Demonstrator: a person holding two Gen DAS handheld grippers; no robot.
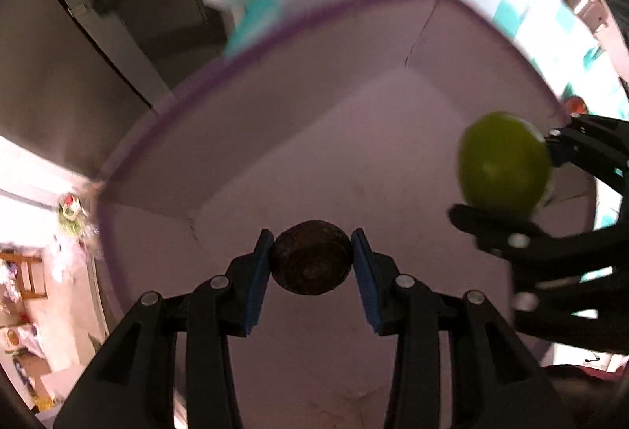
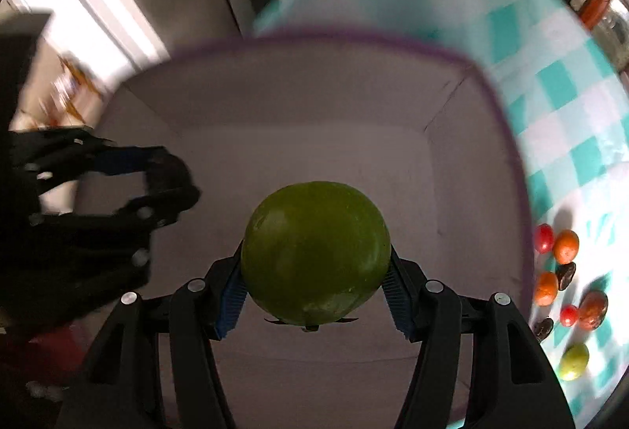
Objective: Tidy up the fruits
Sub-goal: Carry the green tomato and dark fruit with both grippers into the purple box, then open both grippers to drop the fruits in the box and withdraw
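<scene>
Both grippers hang over a pale lilac box [image 1: 354, 83] with a purple rim, pointing down into it. My left gripper [image 1: 312, 264] is shut on a small dark brown round fruit [image 1: 312, 262], its blue pads pressing both sides. My right gripper [image 2: 316, 268] is shut on a green round fruit [image 2: 316, 252]. In the left wrist view that green fruit [image 1: 503, 162] shows at the right in the right gripper [image 1: 511, 181]. In the right wrist view the left gripper [image 2: 165, 181] shows at the left; its fruit is hidden there.
The box [image 2: 298, 130] stands on a teal-and-white checked cloth [image 2: 566, 107]. On the cloth to the right lie several small fruits: red [image 2: 544, 237], orange [image 2: 566, 244], dark [image 2: 566, 275] and yellow-green [image 2: 574, 361]. A dark cabinet [image 1: 78, 83] is at the left.
</scene>
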